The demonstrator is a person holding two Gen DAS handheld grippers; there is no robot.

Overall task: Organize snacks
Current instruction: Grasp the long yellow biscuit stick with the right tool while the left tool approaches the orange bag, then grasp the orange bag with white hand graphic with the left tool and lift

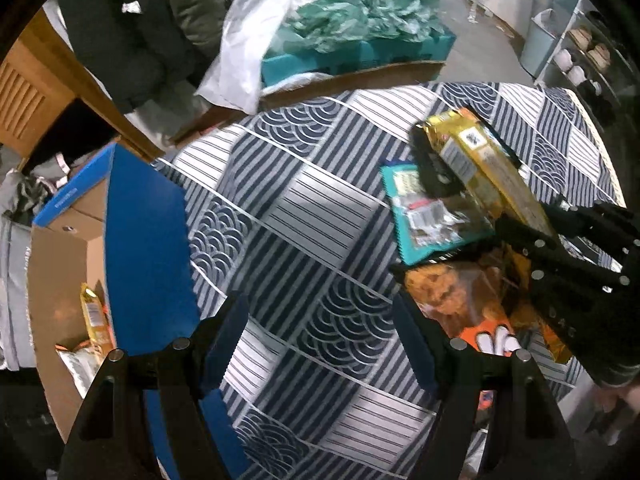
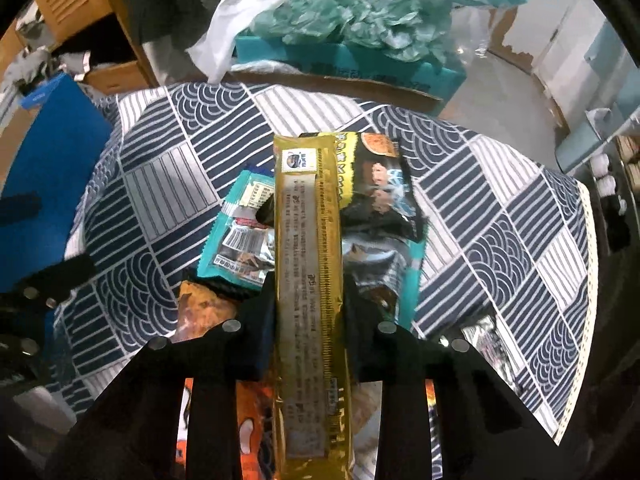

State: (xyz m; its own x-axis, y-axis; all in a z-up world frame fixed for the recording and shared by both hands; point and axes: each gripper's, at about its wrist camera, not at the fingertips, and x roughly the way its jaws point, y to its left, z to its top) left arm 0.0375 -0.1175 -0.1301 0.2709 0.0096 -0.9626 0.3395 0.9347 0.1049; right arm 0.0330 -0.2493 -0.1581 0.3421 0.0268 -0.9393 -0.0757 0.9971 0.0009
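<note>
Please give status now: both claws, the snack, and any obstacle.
Right claw shut on gold snack pack, lifted above table. Left claw open, empty, beside blue box. Teal packet and orange bag on tablecloth, nothing blocking.

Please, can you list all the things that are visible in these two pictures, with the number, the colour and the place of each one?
gold snack pack: one, gold and black, held above the table between the right gripper's fingers
teal snack packet: one, teal, lying on the tablecloth
orange snack bag: one, orange, on the tablecloth, next to the teal packet
cardboard box: one, blue outside and brown inside, at the table's left edge, snacks already inside
tablecloth: one, navy and white pattern, covering the table
teal box: one, holding crumpled green material, beyond the table
left gripper: one, black, open, above the tablecloth
right gripper: one, black, shut on the gold snack pack
</note>
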